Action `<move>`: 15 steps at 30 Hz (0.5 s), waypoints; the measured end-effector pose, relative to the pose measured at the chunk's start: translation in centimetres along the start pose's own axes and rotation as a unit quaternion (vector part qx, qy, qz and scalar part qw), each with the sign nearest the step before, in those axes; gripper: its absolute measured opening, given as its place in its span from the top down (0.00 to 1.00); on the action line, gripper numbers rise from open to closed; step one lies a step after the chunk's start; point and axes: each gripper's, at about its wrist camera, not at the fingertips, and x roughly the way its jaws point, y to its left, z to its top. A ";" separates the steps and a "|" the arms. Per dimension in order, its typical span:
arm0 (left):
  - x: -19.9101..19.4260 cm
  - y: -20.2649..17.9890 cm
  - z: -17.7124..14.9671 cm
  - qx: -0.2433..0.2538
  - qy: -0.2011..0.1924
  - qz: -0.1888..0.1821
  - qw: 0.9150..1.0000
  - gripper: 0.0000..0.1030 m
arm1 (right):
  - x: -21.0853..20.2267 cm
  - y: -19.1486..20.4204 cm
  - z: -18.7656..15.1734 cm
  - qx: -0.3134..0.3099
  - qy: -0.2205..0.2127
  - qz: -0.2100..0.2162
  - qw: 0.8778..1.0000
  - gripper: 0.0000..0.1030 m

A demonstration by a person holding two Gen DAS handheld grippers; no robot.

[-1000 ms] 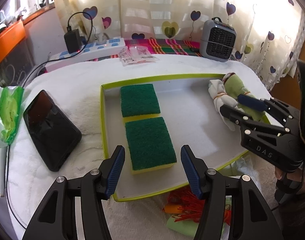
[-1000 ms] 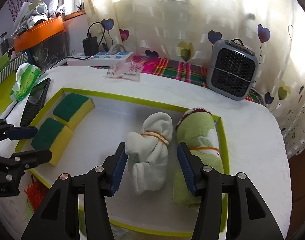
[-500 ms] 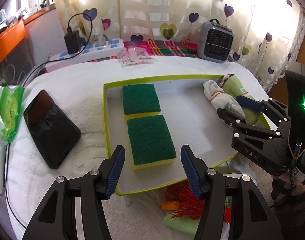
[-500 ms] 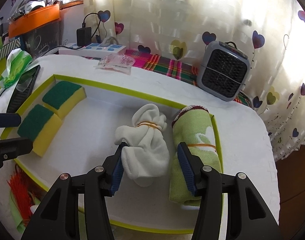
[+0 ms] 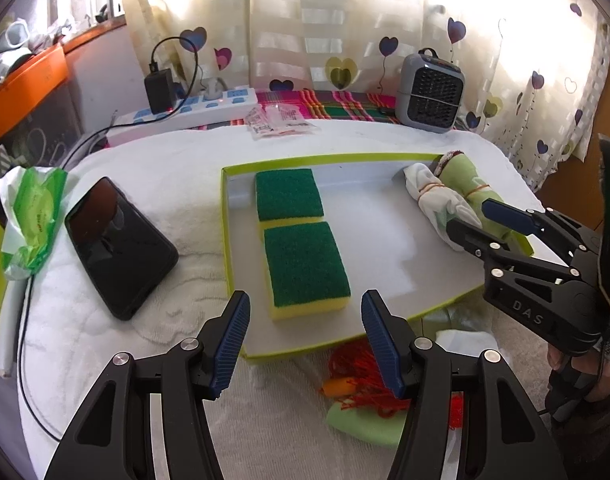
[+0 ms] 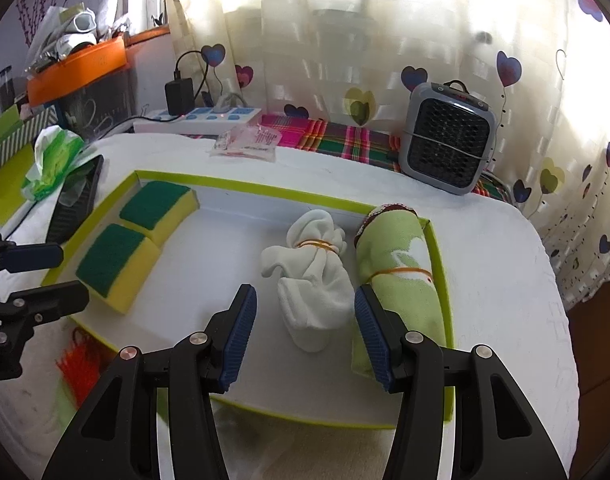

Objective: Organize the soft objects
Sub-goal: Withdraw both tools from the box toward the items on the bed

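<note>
I see both hand-held grippers, left [image 5: 305,338] and right [image 6: 301,330], gaping and empty; the right straddles the white rolled cloth bundle [image 6: 311,280] untouched.

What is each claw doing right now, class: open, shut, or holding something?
Left claw: open, empty, above the near sponge.
Right claw: open, pads either side of the white cloth bundle, not pressing it.

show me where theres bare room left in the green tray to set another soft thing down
The widest free patch is the tray floor between the two sponges and the white cloth bundle. The right side is crowded: the bundle lies beside the green towel roll, which lies along the right wall.
</note>
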 end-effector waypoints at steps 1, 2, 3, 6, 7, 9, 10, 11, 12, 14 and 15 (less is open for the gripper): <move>-0.2 -0.1 -0.2 0.003 -0.003 0.004 1.000 0.44 | -0.3 0.0 -0.1 0.001 -0.003 0.001 1.000 0.49; -0.3 -0.2 -0.3 0.006 -0.005 0.007 1.000 0.44 | -0.6 0.1 -0.2 0.003 -0.005 0.002 1.000 0.49; -0.5 -0.2 -0.4 0.006 -0.006 0.007 1.000 0.44 | -0.8 0.2 -0.3 0.004 -0.006 0.002 1.000 0.49; -1.0 -0.4 -1.0 0.004 -0.008 0.006 1.000 0.44 | -1.5 0.4 -0.6 0.008 -0.010 0.007 1.000 0.49; -1.1 -0.4 -1.2 0.005 -0.009 0.008 1.000 0.44 | -1.8 0.4 -0.8 0.010 -0.011 0.007 1.000 0.49; -1.5 -0.5 -1.6 0.006 -0.012 0.011 1.000 0.44 | -2.4 0.5 -1.2 0.014 -0.015 0.009 1.000 0.49; -1.6 -0.5 -1.8 0.005 -0.011 0.009 1.000 0.44 | -2.7 0.5 -1.3 0.015 -0.017 0.011 1.000 0.49; -1.8 -0.6 -2.1 0.004 -0.012 0.009 1.000 0.44 | -3.0 0.5 -1.5 0.017 -0.018 0.012 1.000 0.49; -2.0 -0.6 -2.3 0.004 -0.014 0.012 1.000 0.44 | -3.3 0.5 -1.7 0.019 -0.020 0.012 1.000 0.49; -2.3 -0.7 -2.8 0.005 -0.016 0.016 1.000 0.44 | -3.8 0.6 -2.1 0.023 -0.024 0.013 0.999 0.49; -2.4 -0.8 -2.9 0.005 -0.017 0.016 1.000 0.44 | -4.1 0.6 -2.2 0.025 -0.025 0.015 0.999 0.49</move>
